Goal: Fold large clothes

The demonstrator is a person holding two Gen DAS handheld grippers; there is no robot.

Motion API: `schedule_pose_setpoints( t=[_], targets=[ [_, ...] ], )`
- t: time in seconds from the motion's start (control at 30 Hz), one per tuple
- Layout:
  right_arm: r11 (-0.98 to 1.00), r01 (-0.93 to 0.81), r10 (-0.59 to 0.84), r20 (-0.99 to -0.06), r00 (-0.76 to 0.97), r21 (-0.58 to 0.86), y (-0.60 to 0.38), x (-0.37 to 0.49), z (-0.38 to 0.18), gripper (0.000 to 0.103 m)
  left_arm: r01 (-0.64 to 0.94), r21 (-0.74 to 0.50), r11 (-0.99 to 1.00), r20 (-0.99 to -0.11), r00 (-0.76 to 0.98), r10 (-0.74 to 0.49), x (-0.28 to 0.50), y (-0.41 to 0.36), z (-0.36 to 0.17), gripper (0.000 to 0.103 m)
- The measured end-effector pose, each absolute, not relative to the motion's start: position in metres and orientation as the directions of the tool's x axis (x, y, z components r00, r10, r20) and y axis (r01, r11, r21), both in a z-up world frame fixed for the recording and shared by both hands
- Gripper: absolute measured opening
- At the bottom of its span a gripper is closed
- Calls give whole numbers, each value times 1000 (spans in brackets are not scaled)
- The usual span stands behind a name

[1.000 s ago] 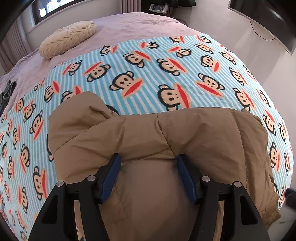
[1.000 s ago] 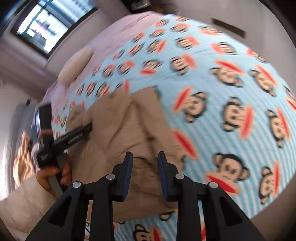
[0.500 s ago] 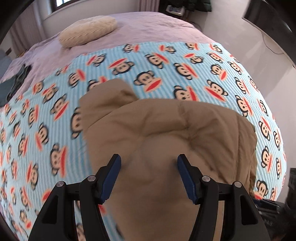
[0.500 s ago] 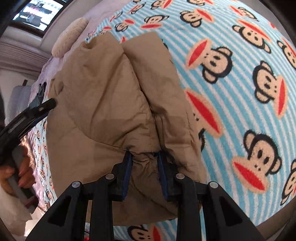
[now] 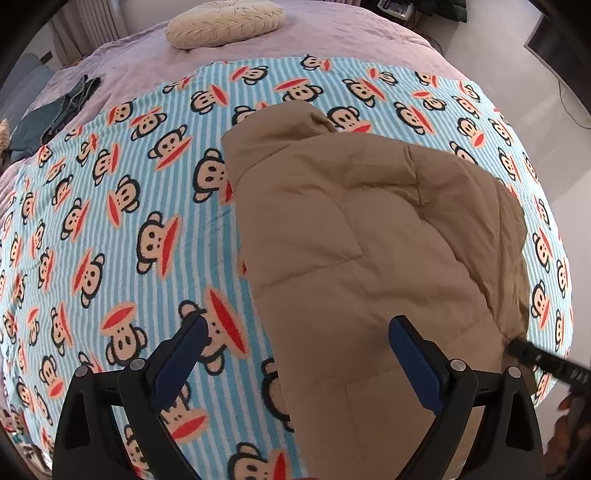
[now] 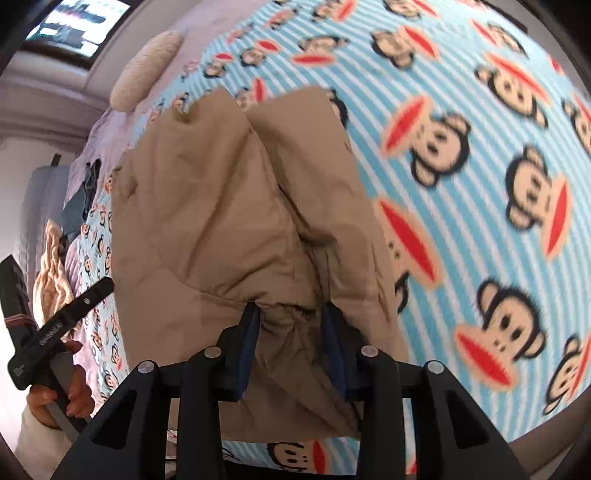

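Observation:
A tan puffer jacket (image 5: pixel 362 240) lies folded on the monkey-print blanket (image 5: pixel 122 229). My left gripper (image 5: pixel 295 354) is open and empty, held above the jacket's left edge, one finger over the blanket and one over the jacket. My right gripper (image 6: pixel 291 328) is shut on a bunched fold of the jacket (image 6: pixel 229 206) at its near edge. The right gripper also shows in the left wrist view (image 5: pixel 535 360), at the jacket's right corner. The left gripper shows at the left of the right wrist view (image 6: pixel 62 317), off the jacket.
A cream round pillow (image 5: pixel 225 22) lies at the head of the bed on a purple cover (image 5: pixel 332 33). Dark clothes (image 5: pixel 62 107) lie at the far left. The bed's edge and the floor (image 5: pixel 517 66) are to the right.
My left gripper has let go and moved left, off the jacket's middle to its left edge. My right gripper has closed on the jacket's near fold and holds it.

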State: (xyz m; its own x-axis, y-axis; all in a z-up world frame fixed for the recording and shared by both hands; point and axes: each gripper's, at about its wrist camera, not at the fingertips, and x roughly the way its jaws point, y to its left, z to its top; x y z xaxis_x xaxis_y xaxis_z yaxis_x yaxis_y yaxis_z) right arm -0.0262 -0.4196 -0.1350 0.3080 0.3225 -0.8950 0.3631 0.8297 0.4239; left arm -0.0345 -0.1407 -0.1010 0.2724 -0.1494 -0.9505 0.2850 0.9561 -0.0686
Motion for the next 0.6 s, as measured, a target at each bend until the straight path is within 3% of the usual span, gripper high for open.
schedule_pose_setpoints(
  t=[0.13,0.37,0.6],
  targets=[
    [844,344,299,-893,336,412,-427,-19,-118,45,275,-80,958,-954,258,-153,-34,-137,-106,99],
    [869,311,287,-903,318,386,-438,-4,-115,80,246,-115,962,-953,245,-177,-32,-131,-113,102],
    [847,314,344,-893,292,429,-453,1,-133,84,214,-197,957,-947,210,-242,-29,-118,-120,102]
  ],
)
